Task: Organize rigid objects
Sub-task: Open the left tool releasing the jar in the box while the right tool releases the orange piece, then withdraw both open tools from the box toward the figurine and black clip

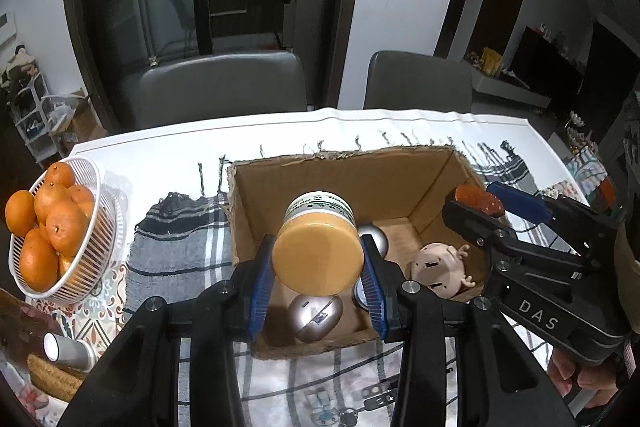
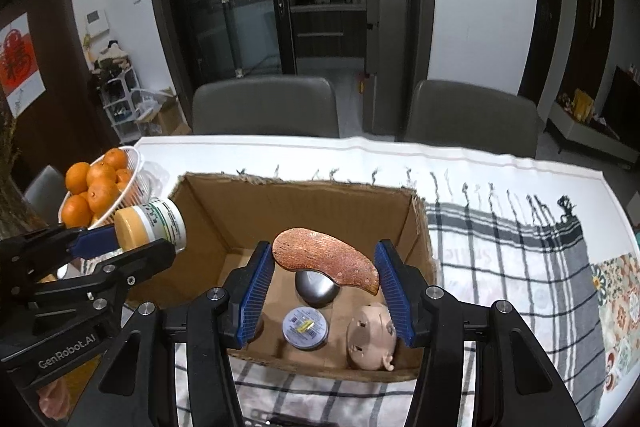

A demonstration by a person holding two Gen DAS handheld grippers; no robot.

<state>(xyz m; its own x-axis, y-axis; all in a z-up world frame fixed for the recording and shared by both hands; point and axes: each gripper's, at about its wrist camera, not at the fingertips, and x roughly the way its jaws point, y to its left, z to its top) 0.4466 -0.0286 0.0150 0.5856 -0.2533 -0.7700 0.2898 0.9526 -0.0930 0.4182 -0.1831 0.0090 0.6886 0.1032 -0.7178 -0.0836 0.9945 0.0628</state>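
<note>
My left gripper (image 1: 316, 243) is shut on a jar (image 1: 318, 259) with a yellow lid and a white-and-green label, held tilted above the near left part of an open cardboard box (image 1: 340, 159). My right gripper (image 2: 323, 247) is shut on a curved reddish-brown wooden piece (image 2: 326, 259) above the same box (image 2: 296, 185). On the box floor lie a silver mouse (image 1: 316, 313), a silver dome (image 2: 316, 291), a round tin (image 2: 305, 327) and a pink doll head (image 2: 372, 339). Each gripper shows in the other's view, side by side over the box.
A white basket of oranges (image 1: 60, 227) stands left of the box on the checked tablecloth (image 2: 520, 267). A grey cup (image 1: 68, 349) lies on a woven tray (image 1: 52, 379) at the near left. Two grey chairs (image 2: 266, 107) stand behind the table.
</note>
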